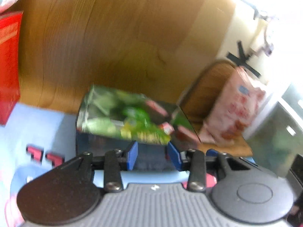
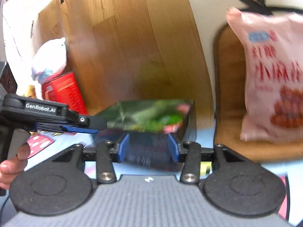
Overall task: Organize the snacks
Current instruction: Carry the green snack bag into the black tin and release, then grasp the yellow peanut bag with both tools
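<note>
A green snack box (image 1: pixel 125 119) with a dark side lies flat right in front of both grippers. My left gripper (image 1: pixel 153 156) has its blue pads against the box's near side and grips it. My right gripper (image 2: pixel 148 148) also closes on the same green box (image 2: pixel 149 116) at its near edge. The left gripper's body (image 2: pixel 47 113) shows at the left of the right wrist view, touching the box's left end. A pink snack bag (image 2: pixel 272 79) stands upright on a wooden tray (image 2: pixel 233 102) to the right; the bag also shows in the left wrist view (image 1: pixel 234 109).
A red box (image 2: pixel 64 92) stands at the left with a white bag (image 2: pixel 51 58) on top; the red box also shows in the left wrist view (image 1: pixel 8 66). A wooden board (image 2: pixel 132 43) rises behind. The surface has a light blue printed cover (image 1: pixel 37 124).
</note>
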{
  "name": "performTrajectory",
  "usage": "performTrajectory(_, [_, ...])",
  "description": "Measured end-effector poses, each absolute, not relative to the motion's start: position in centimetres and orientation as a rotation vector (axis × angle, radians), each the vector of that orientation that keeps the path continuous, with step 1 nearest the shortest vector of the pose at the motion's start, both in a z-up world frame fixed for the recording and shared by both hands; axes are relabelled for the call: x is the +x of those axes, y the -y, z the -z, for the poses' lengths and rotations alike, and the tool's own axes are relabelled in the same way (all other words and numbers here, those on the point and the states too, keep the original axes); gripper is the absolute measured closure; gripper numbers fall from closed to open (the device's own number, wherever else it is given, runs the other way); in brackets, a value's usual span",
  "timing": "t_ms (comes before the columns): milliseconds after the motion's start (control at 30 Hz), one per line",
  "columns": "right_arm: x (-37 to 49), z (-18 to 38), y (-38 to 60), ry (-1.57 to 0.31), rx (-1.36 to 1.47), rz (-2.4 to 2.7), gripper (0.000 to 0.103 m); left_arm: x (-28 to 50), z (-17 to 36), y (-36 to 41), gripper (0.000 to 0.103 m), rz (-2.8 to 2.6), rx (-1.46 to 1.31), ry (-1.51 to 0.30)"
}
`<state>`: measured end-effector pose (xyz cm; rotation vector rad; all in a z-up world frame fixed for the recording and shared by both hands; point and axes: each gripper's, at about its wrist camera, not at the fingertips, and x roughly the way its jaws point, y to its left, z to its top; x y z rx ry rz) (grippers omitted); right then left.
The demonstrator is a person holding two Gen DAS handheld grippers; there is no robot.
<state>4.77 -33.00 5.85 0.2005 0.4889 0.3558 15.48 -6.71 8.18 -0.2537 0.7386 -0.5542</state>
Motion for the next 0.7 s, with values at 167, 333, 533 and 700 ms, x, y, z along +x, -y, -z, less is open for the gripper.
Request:
performTrajectory(167, [-0.6, -4.2, 35.1, -0.633, 0.302, -0.474, 0.052, 10.8, -6.0, 6.5, 0.067, 0.622, -0.214, -0.835])
performTrajectory(333, [-6.6, -3.5, 35.1, -0.672, 0.278, -0.494, 0.038, 6.3, -5.1, 7.5, 0.067, 0.806, -0.209, -0.904])
performTrajectory(533, [-10.6, -2.7, 34.5, -0.694, 0.194, -0.458, 0.035, 3.4, -2.9, 9.5, 0.056, 0.845, -0.154, -1.014])
performTrajectory(700, [-11.3, -2.4, 32.9, -0.672, 0.121, -0.45, 0.038, 2.3, -2.7, 9.7, 0.054, 0.829, -0.142, -1.011])
